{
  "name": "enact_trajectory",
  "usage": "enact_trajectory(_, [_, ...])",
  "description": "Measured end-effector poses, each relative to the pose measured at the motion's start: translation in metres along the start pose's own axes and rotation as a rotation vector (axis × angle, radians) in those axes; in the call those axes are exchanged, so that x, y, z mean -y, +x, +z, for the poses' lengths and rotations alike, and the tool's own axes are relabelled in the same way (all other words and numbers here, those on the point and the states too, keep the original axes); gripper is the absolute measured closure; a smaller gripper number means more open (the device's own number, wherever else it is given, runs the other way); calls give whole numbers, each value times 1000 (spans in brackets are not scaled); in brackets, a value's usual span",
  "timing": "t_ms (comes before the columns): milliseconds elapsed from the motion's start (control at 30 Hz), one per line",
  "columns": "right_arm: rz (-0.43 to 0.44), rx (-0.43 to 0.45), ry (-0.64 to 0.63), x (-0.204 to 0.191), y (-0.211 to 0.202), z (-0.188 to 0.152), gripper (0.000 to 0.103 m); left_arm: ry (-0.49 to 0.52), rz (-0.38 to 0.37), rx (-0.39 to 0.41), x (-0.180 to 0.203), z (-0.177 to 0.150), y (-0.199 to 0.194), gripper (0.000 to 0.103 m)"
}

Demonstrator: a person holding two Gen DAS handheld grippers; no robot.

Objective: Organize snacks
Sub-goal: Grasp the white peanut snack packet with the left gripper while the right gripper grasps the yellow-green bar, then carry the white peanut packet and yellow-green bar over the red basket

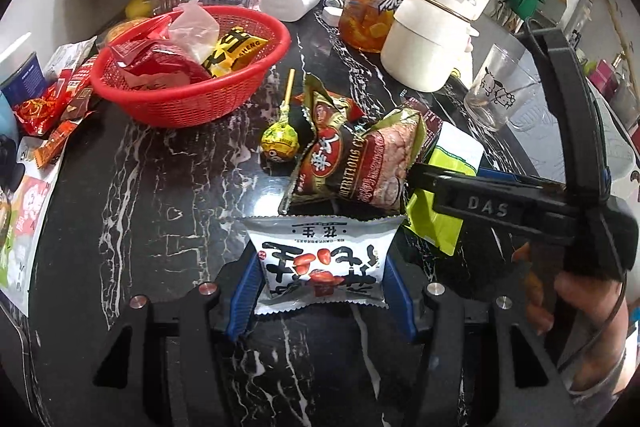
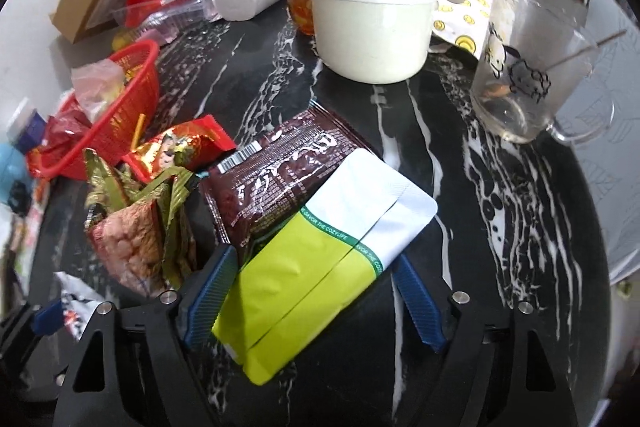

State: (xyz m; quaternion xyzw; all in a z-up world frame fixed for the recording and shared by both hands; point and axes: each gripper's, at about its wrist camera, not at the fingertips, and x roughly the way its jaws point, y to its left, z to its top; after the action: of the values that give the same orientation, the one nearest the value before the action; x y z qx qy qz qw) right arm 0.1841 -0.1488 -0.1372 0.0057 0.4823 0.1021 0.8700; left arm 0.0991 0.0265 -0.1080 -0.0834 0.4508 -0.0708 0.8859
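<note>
We see the red basket [image 1: 192,83] at ten o'clock on the marble table [image 1: 160,187], holding red and yellow snack packets. The left gripper [image 1: 320,291] clamps the white peanut packet [image 1: 320,263]. The right gripper [image 2: 312,299] stands wide around the yellow-green pouch [image 2: 304,275], right pad apart.

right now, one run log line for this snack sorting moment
left gripper: jaws shut on peanut packet | right gripper: jaws open around yellow-green pouch | red basket: partly filled

The left gripper [image 1: 320,293] pinches a white peanut packet [image 1: 320,261] above the black marble table [image 1: 160,187], near a red basket [image 1: 192,67].
</note>
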Motion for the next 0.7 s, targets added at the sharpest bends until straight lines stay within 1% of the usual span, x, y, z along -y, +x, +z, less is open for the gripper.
enact_trajectory(67, [-27, 11, -16, -4, 2, -1, 24, -4, 3, 4, -1, 0, 0, 47])
enact_trajectory(100, [-45, 16, -31, -8, 3, -1, 29, -6, 3, 4, -2, 0, 0, 47])
enact_trajectory(133, [-75, 25, -51, -10, 3, -2, 43, -7, 3, 4, -3, 0, 0, 47])
enact_trajectory(167, [-65, 36, -55, -11, 0, -3, 50, -9, 3, 3, -3, -1, 0, 47])
enact_trajectory(200, [-64, 33, -55, -11, -1, -3, 67, -10, 2, 2, -4, -1, 0, 47])
enact_trajectory(233, [-69, 31, -54, -10, -2, -3, 78, -13, 0, 1, -4, -2, 0, 47])
enact_trajectory(267, [-74, 29, -47, -8, -2, -3, 94, -15, -3, 0, -4, -2, 0, 47])
enact_trajectory(333, [-58, 33, -31, -2, -4, -4, 96, -17, -8, -1, -4, -3, 0, 47])
enact_trajectory(467, [50, 45, 36, 13, -10, -13, 96, -14, -9, 5, -1, -4, -3, 47])
enact_trajectory(700, [105, 68, 51, 26, -33, -30, 96, 7, -32, 15, 13, -7, -11, 47])
